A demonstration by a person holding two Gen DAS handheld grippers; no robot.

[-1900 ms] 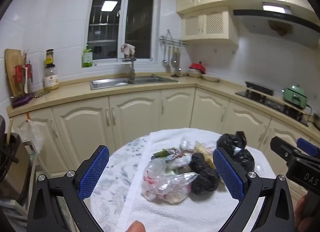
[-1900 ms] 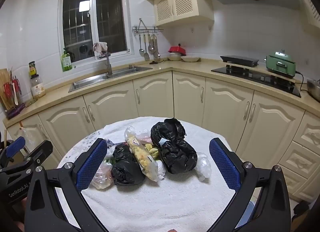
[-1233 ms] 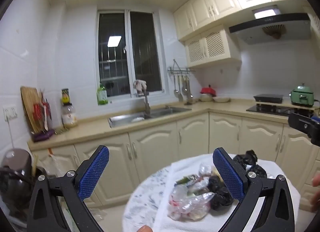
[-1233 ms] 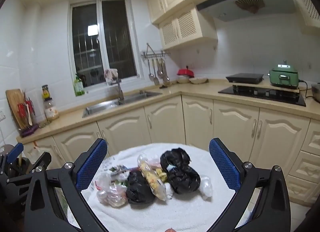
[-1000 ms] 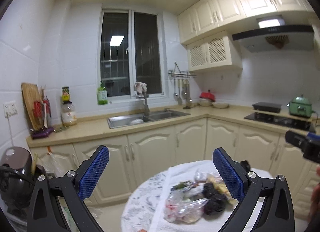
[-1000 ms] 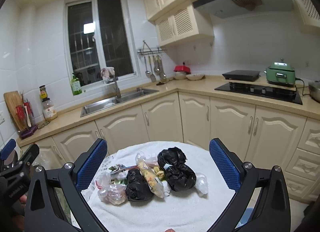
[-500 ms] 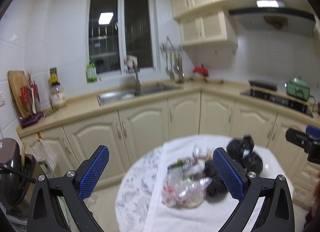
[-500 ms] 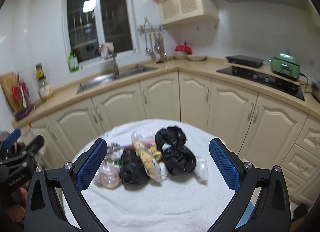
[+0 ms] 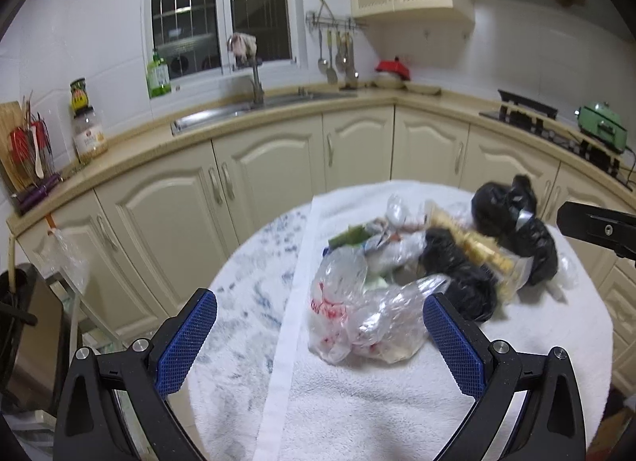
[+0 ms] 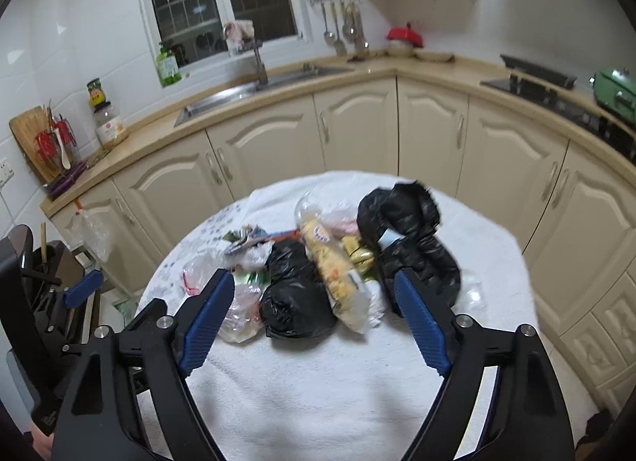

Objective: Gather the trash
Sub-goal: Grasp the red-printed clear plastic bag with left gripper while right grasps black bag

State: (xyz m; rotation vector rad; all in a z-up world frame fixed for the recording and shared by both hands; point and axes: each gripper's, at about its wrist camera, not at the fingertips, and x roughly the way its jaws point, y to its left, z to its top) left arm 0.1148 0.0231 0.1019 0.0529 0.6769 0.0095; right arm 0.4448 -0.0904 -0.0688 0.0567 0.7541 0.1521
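- My left gripper (image 9: 320, 339) has its jaws wide apart with nothing between the blue ribbed pads; it hangs above the near left part of the round tabletop (image 9: 246, 302), which is covered by a white towel (image 9: 357, 401)
- Just ahead of my left jaws, nearer the right pad, lies a crumpled clear plastic bag with red print (image 9: 357, 318), untouched
- Beyond it, ahead and to the right of those jaws, the rest of the trash sits in one touching heap: a small knotted black plastic bag (image 9: 457, 274), a clear bag of yellow food scraps (image 9: 477, 246) and a larger knotted black plastic bag (image 9: 516, 234)
- My right gripper (image 10: 310, 321) has jaws that have just been closing a little, yet they stand well apart and clamp nothing
- Seen between my right jaws, ahead of the pads, are the small black bag (image 10: 294, 294) and the clear bag of yellow scraps (image 10: 334, 270); the larger black bag (image 10: 413, 238) lies just beyond the right pad
- Left of my right jaws the left gripper's blue tip (image 10: 83, 288) shows off the tabletop's left edge
- Cream kitchen cabinets (image 10: 357, 135) curve behind the heap
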